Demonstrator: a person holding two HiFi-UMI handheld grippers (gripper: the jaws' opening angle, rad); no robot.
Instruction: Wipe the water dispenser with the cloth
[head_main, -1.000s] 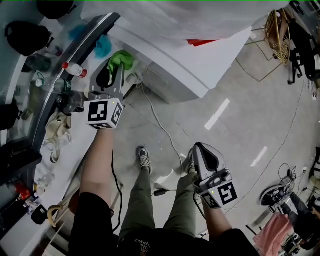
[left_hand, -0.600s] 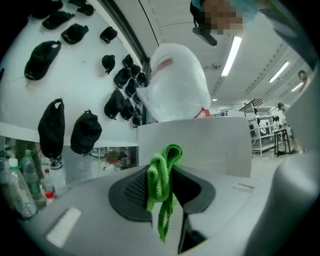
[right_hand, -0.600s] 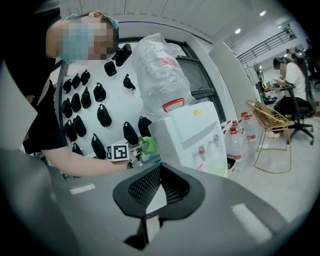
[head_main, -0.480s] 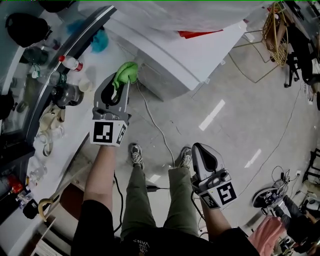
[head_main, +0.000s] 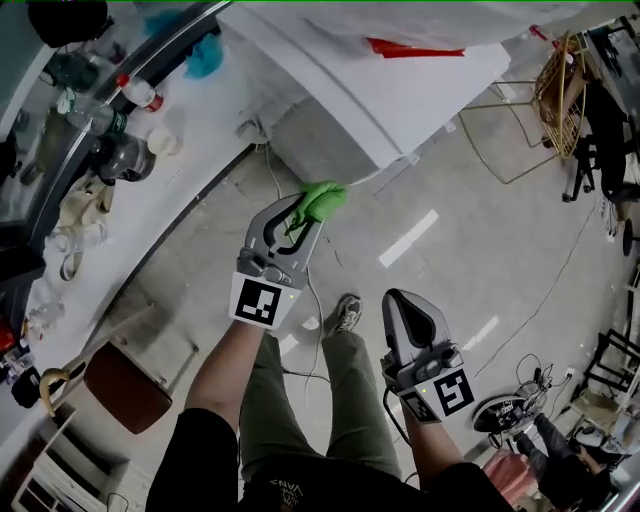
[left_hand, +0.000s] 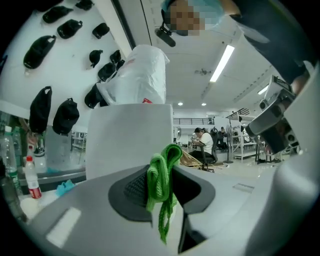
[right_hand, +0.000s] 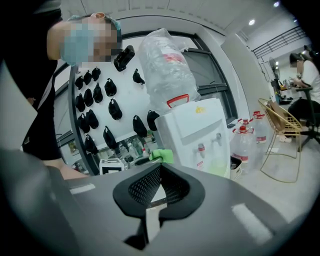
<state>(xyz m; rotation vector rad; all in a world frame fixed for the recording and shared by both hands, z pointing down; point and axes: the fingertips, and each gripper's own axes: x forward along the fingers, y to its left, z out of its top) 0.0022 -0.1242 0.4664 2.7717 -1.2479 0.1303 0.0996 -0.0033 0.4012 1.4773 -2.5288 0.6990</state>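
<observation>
The white water dispenser (head_main: 400, 90) stands at the top of the head view, with a plastic-wrapped bottle (left_hand: 137, 75) on top. My left gripper (head_main: 305, 207) is held out over the floor just short of the dispenser's lower front. It is shut on a bright green cloth (head_main: 322, 198), which bunches between the jaws and hangs down (left_hand: 162, 182). My right gripper (head_main: 405, 310) is lower right, shut and empty. In the right gripper view the dispenser (right_hand: 197, 135) faces me with its two taps, and the green cloth (right_hand: 162, 155) shows to its left.
A long counter (head_main: 190, 180) with bottles (head_main: 140, 95), cups and jars runs along the left. A power cable (head_main: 272, 175) trails over the floor by the dispenser. A gold wire chair (head_main: 560, 80) stands at the right, a brown stool (head_main: 125, 385) at lower left. Spare water bottles (right_hand: 247, 142) sit beside the dispenser.
My left gripper has carried the green cloth right, away from the counter and out in front of the dispenser. The right gripper has barely moved.
</observation>
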